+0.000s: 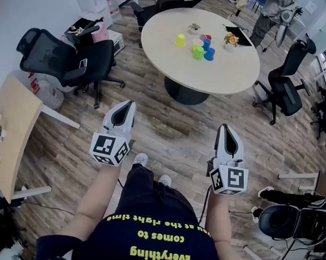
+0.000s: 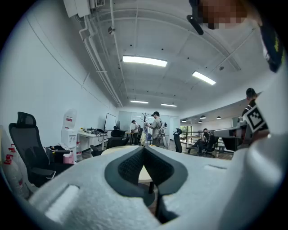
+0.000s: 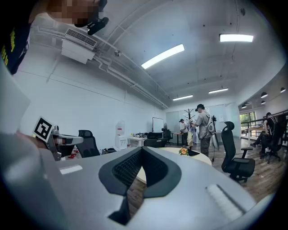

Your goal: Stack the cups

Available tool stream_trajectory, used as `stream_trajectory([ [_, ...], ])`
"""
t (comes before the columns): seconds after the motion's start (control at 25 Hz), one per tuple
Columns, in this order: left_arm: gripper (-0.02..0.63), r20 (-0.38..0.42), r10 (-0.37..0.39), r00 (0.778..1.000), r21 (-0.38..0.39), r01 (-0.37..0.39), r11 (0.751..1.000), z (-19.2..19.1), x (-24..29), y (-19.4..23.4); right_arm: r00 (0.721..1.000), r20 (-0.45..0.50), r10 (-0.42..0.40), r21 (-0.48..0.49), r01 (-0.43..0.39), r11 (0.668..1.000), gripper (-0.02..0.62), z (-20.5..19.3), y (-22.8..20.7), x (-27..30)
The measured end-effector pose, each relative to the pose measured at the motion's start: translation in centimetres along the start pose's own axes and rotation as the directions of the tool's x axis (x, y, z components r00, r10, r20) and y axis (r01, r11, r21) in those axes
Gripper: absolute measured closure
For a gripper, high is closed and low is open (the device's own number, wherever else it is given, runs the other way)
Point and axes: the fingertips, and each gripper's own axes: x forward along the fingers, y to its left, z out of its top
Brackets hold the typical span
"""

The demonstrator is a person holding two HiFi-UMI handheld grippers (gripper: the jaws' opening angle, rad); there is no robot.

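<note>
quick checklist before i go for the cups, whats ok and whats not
1. Left gripper empty: ok, jaws shut with nothing between them.
2. Right gripper empty: ok, jaws shut with nothing between them.
3. Jaws open for a grasp: not ok, both are shut.
4. Cups in reach: not ok, they sit on the round table, well ahead of both grippers.
5. Cups located: ok, the yellow cup stands apart, while the green cup and blue cups are clustered.
6. Cups already nested: cannot tell, they are too small in the head view.
</note>
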Motion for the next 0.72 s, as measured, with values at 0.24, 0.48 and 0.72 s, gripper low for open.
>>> stream_trajectory([
  [0.24, 0.603, -0.004, -0.004, 1.0, 0.006, 0.004, 1.0, -0.5, -1.0, -2.6, 1.0, 0.019, -0.002, 0.001, 0.002, 1.0, 0.584, 0.5, -0.8, -2.2],
  [0.48, 0.603, 0.001, -0.002, 1.0, 0.032, 0.002, 0.999, -0.1, -1.5, -4.1, 1.0, 0.027, -0.003, 0.017, 0.002, 1.0, 0.584, 0.7, -1.5, -3.3],
  [0.72, 0.512, 0.0, 0.0, 1.0, 0.012, 0.0, 1.0, 0.2, -1.1, -5.4, 0.998, 0.051, 0.026, 0.059, -0.029, 0.998, 0.473, 0.7, -2.2, -4.0],
])
